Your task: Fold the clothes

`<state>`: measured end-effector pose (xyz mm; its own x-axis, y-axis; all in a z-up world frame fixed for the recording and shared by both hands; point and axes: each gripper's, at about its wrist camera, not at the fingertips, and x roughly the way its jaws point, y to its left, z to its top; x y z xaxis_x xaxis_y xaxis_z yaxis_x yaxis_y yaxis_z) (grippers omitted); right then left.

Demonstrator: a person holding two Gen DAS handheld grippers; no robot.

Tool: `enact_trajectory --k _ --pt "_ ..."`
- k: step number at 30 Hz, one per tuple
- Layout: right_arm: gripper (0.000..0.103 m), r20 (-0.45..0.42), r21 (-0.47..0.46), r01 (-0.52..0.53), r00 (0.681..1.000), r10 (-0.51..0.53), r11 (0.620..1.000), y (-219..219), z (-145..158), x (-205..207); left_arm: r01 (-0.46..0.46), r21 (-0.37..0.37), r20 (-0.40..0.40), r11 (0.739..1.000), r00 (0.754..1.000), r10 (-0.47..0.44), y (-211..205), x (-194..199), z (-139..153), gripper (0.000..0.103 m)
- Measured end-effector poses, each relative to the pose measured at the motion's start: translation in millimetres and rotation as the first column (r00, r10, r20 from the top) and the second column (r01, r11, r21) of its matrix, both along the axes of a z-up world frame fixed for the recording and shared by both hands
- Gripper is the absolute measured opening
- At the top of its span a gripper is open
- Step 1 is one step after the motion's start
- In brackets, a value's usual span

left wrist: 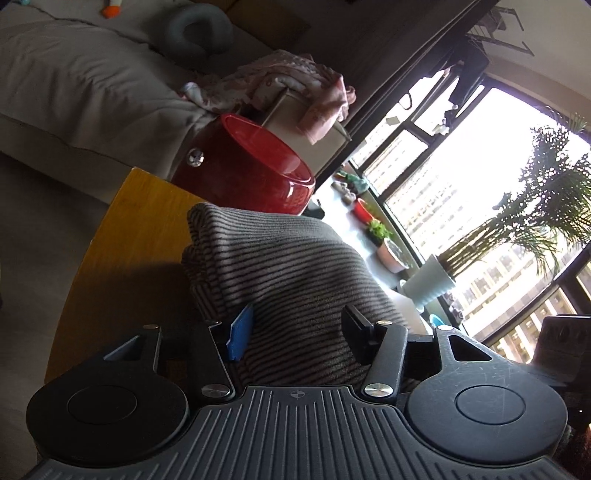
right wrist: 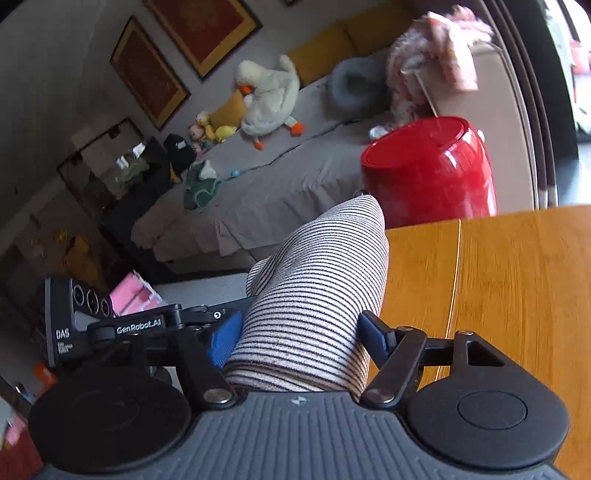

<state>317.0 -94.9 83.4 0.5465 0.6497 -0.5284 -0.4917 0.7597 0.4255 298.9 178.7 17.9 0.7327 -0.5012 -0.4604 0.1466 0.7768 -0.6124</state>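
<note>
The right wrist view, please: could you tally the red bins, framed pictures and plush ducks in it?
Red bin: 1
Framed pictures: 2
White plush duck: 1
Total: 4

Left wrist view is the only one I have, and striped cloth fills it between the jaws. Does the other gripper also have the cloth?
Observer: Yes. In the right wrist view the striped garment sits between the jaws of the right gripper, with both pads against the fabric.
Operator: Is the cloth flat on the table there?
Observer: No. It rises from the jaws as a rounded bunch at the edge of the wooden table.
Operator: What lies on the bed beyond my picture?
Observer: A white plush duck lies on the bed.
</note>
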Motion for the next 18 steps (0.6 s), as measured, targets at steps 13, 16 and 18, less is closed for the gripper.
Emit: enact_trajectory --k 13,16,18 --pt "0.087 -0.094 0.08 0.102 0.991 -0.095 0.992 -25.6 10.9 65.9 0.025 0.114 0.039 0.993 0.999 -0.03 -15.5 -5.4 5.7 0.057" --pt "0.088 -0.147 0.033 0.111 0.984 -0.105 0.993 -10.8 -9.9 97.1 0.026 0.132 0.042 0.991 0.999 -0.032 -15.2 -6.8 5.5 0.057" --pt "0.088 -0.187 0.009 0.093 0.978 -0.09 0.996 1.6 -27.3 113.4 0.022 0.143 0.04 0.989 0.999 -0.028 -13.5 -8.0 4.7 0.057"
